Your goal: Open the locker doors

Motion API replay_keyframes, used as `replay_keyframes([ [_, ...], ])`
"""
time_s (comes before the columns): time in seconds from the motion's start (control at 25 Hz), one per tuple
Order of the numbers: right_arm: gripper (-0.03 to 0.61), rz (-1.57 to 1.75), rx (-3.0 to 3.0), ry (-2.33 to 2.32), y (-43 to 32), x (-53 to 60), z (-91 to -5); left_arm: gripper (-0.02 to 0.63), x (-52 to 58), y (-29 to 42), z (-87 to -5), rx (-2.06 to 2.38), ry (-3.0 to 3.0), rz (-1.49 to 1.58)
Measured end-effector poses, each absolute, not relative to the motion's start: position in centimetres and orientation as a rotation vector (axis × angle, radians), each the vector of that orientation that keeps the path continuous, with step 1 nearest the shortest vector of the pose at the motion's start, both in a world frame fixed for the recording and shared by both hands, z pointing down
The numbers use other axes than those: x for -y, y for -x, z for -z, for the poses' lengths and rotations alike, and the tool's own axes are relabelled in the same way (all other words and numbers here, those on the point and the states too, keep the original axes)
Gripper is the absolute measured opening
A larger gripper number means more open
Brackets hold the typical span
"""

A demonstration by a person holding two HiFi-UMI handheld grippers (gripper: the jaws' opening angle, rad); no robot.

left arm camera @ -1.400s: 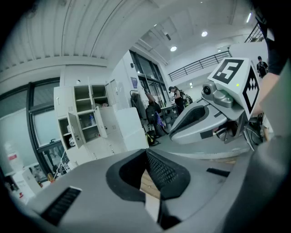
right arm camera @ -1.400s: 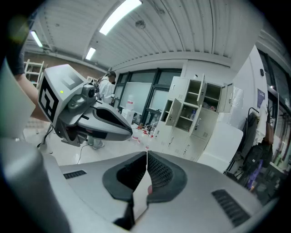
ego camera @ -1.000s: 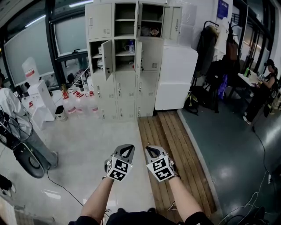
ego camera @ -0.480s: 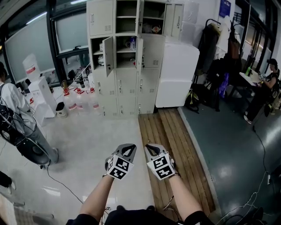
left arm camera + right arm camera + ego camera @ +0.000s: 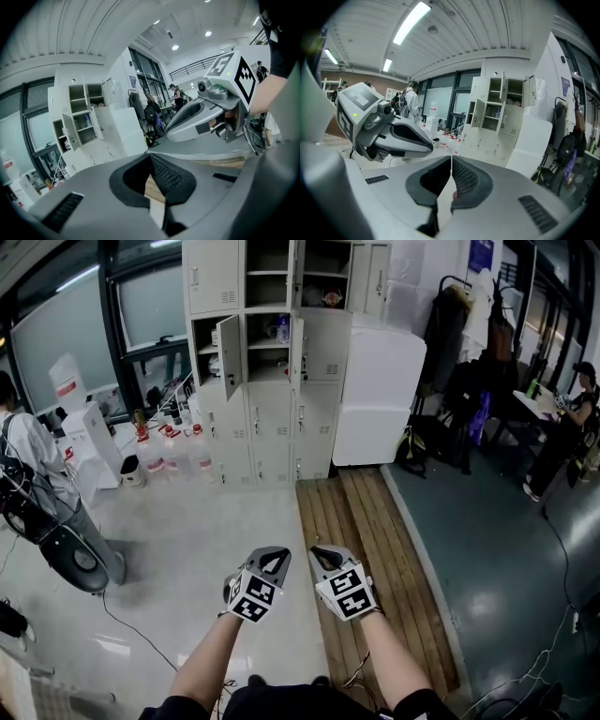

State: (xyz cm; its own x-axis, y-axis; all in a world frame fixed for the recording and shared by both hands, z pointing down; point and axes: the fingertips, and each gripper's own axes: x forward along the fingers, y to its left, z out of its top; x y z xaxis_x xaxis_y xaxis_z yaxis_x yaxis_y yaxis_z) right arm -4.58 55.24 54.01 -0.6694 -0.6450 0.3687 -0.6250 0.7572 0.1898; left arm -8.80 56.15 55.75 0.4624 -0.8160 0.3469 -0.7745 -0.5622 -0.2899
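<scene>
A cream bank of lockers (image 5: 272, 418) stands far ahead against the back wall. Several of its upper doors hang open, among them one at middle left (image 5: 228, 355) and a pair at top right (image 5: 375, 277); the lower doors are shut. My left gripper (image 5: 275, 553) and right gripper (image 5: 319, 552) are held side by side low in the head view, well short of the lockers. Both are shut with nothing between the jaws. The lockers (image 5: 84, 126) show beyond the left gripper (image 5: 151, 154) in its own view, and the lockers (image 5: 492, 122) likewise past the right gripper (image 5: 451, 158).
A white cabinet (image 5: 380, 399) stands right of the lockers. Wooden planks (image 5: 375, 559) cover the floor under my right gripper. Several bottles (image 5: 169, 451) sit on the floor at the lockers' left. A person (image 5: 28, 465) with a black round device (image 5: 70, 563) stands left; hung coats (image 5: 459, 352) and a seated person (image 5: 572, 418) are right.
The person at the left has come further into view. Both grippers stay shut and almost where they were.
</scene>
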Motion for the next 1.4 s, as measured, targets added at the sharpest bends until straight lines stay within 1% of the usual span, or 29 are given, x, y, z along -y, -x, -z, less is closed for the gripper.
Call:
replay_keyframes([
  [0.44,0.035,0.074,2.540,-0.923,0.6,-53.9,-54.4,0.018,-54.8,5.0,-56.0,-1.472,2.605,0.697],
  [0.68,0.035,0.090,2.547,-0.912,-2.6,-52.6,-54.4,0.018,-53.4,3.5,-55.9,-1.594,2.550,0.685],
  [0.88,0.035,0.062,2.567,-0.895,-4.2,-51.6,-55.1,0.018,-52.9,2.4,-56.6,-1.614,2.529,0.728],
  [1.16,0.035,0.025,2.579,-0.936,-3.9,-48.3,-56.0,0.018,-49.9,3.5,-57.2,-1.611,2.543,0.739],
  [1.4,0.035,-0.005,2.528,-0.951,-1.5,-43.8,-58.4,0.018,-45.1,6.3,-59.6,-1.581,2.589,0.755],
])
